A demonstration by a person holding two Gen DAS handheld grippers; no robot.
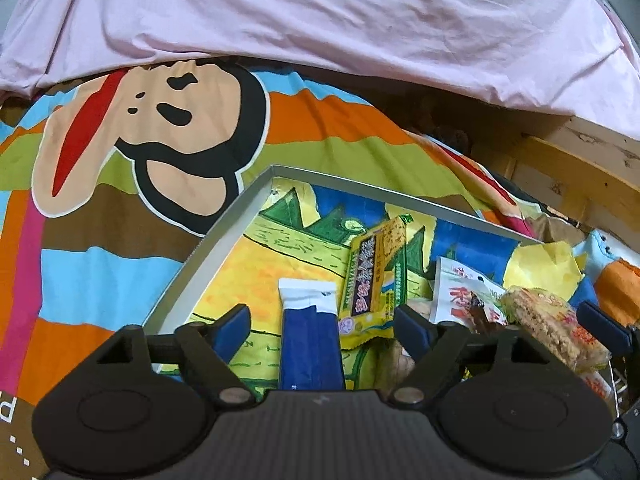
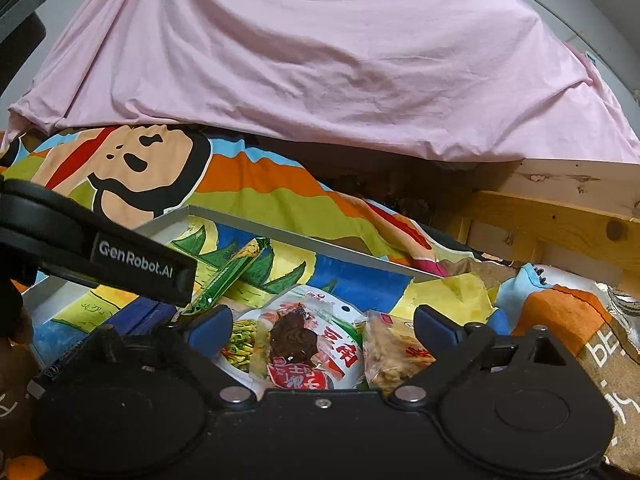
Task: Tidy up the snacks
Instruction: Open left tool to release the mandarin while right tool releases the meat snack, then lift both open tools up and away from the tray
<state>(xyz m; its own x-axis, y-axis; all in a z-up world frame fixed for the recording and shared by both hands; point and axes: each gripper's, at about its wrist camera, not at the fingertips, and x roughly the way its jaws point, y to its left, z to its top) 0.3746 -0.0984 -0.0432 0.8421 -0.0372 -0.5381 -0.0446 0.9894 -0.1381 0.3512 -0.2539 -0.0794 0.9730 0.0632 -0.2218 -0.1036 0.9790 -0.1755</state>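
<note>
The left claw (image 1: 322, 320) is hanging wide open over the tray (image 1: 224, 220), with a blue and white snack stick (image 1: 310, 344) lying loose between its fingers, not pinched. A yellow snack bar (image 1: 374, 276) is lying just beside it, nearer the tray's far edge. The right claw (image 2: 324, 326) is gaping open too, holding nothing, above a red and white snack packet (image 2: 320, 340) and a clear bag of crispy rice cake (image 2: 390, 350). The tray is sitting on a bright striped blanket (image 1: 100, 240) on the bed

Both claws stand wide apart, gripping nothing: the left claw (image 1: 322, 322) angled downward, the right claw (image 2: 323, 326) nearer level.
</note>
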